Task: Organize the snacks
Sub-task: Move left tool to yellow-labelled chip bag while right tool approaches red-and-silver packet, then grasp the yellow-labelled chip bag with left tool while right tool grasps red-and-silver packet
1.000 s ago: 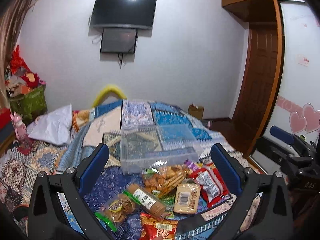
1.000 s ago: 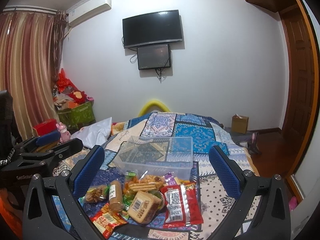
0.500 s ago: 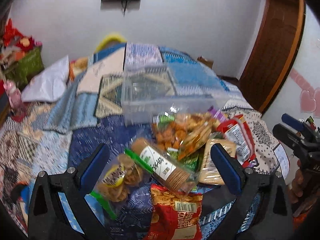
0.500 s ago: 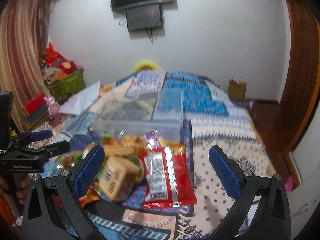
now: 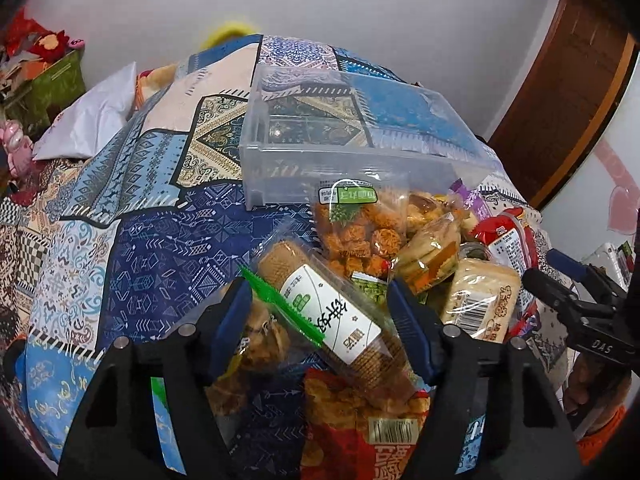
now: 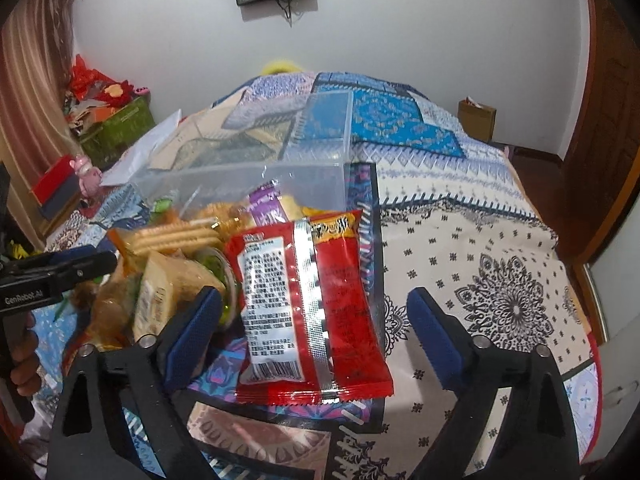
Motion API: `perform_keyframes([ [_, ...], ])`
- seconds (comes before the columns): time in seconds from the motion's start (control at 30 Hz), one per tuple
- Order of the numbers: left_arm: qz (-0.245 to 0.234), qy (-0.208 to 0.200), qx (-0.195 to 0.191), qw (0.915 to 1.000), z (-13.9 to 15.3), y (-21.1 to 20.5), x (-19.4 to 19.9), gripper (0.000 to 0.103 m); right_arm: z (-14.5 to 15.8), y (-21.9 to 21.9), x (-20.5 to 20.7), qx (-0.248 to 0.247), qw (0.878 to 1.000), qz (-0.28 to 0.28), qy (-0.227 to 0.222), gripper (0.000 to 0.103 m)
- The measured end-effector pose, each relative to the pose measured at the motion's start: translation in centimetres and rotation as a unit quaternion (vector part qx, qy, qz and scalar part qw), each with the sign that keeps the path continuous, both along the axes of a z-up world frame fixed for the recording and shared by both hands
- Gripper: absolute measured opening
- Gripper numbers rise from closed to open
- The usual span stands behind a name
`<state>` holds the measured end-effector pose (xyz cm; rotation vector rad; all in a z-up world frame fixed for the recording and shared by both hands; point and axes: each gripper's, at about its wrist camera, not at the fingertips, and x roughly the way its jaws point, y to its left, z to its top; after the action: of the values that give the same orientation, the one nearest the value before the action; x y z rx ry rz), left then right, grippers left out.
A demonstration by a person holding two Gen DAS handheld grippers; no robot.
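A pile of snack packs lies on a patterned bed quilt in front of a clear plastic bin [image 5: 344, 152], also in the right wrist view [image 6: 320, 168]. My left gripper [image 5: 320, 312] is open, its fingers on either side of a clear roll of brown biscuits [image 5: 332, 316] with a white label. My right gripper [image 6: 316, 316] is open, its fingers either side of a red snack packet [image 6: 312, 304]. Neither jaw visibly presses its pack. The other gripper shows at each view's edge: the right one [image 5: 576, 300] and the left one [image 6: 60, 268].
Other packs lie around: orange fried snacks [image 5: 356, 228], a tan cake pack [image 5: 480, 300], a red-orange bag [image 5: 360, 432], wafers [image 6: 176, 236]. A white pillow [image 5: 92, 116] and a green box [image 6: 116, 124] are at the left. The bed edge and a wooden door [image 6: 608, 140] are to the right.
Both grippers have moved down and forward onto the snack pile. The left jaws have narrowed around the biscuit roll; the right jaws have narrowed around the red packet.
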<state>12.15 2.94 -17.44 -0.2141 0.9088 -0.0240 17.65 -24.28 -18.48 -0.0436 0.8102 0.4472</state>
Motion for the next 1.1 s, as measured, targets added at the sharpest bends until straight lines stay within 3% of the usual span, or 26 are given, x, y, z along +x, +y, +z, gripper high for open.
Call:
perform_keyframes([
  [0.07,-0.002,0.002,0.009,1.0000,0.3,0.3,0.2,0.068,-0.2,0.0,0.2,0.002,1.000,0.002,0.007,0.084],
  [0.3,-0.002,0.005,0.011,0.9999,1.6,3.9,-1.2,0.068,-0.8,-0.2,0.5,0.009,1.000,0.004,0.022,0.084],
  [0.5,-0.023,0.056,0.015,0.9981,-1.0,4.2,-2.3,0.068,-1.4,-0.4,0.8,0.025,0.999,0.003,0.042,0.082],
  [0.6,-0.023,0.060,0.025,0.9976,-1.7,4.1,-2.5,0.069,-1.5,-0.3,0.8,0.023,0.999,0.006,0.048,0.081],
  [0.73,-0.027,0.064,0.016,0.9975,-2.4,4.1,-1.9,0.080,-1.7,0.0,0.8,0.015,0.998,0.011,0.053,0.081],
  [0.9,-0.014,0.078,0.026,0.9965,-3.8,4.5,-0.9,0.080,-2.0,0.0,1.0,0.021,0.998,0.010,0.060,0.076],
  [1.0,-0.004,0.085,0.025,0.9961,-4.7,4.7,-0.5,0.080,-2.0,-0.4,1.1,0.027,0.997,0.008,0.065,0.068],
  [1.1,0.008,0.079,0.014,0.9967,-5.0,5.1,-0.2,0.072,-2.0,-0.6,1.0,0.025,0.998,0.009,0.063,0.065],
])
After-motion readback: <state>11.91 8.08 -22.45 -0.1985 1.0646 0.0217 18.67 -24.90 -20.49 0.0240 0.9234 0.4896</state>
